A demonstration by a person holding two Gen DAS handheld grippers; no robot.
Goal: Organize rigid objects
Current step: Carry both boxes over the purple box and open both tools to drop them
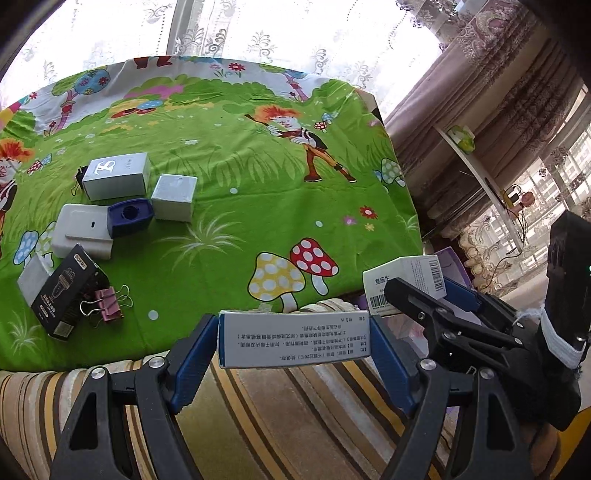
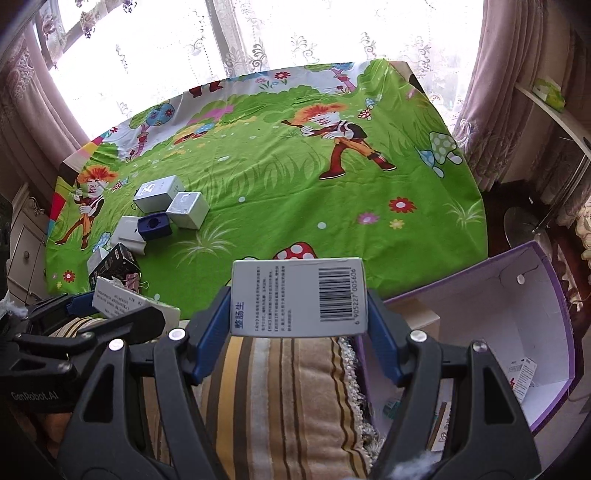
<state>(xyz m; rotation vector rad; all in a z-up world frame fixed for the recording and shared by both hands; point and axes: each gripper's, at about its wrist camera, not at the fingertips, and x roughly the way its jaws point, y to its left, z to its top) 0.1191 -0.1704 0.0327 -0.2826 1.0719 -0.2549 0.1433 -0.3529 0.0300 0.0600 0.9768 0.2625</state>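
Carrying one carton each, the left gripper clamps a white box and the right gripper a barcoded box, near the purple bin at right; several boxes remain far left on the desk.

The left gripper body reads "GenRobot.AI".

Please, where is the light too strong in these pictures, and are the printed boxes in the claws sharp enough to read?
Left wrist view: window blown white; held box print sharp. Right wrist view: same glare; barcode box crisp.
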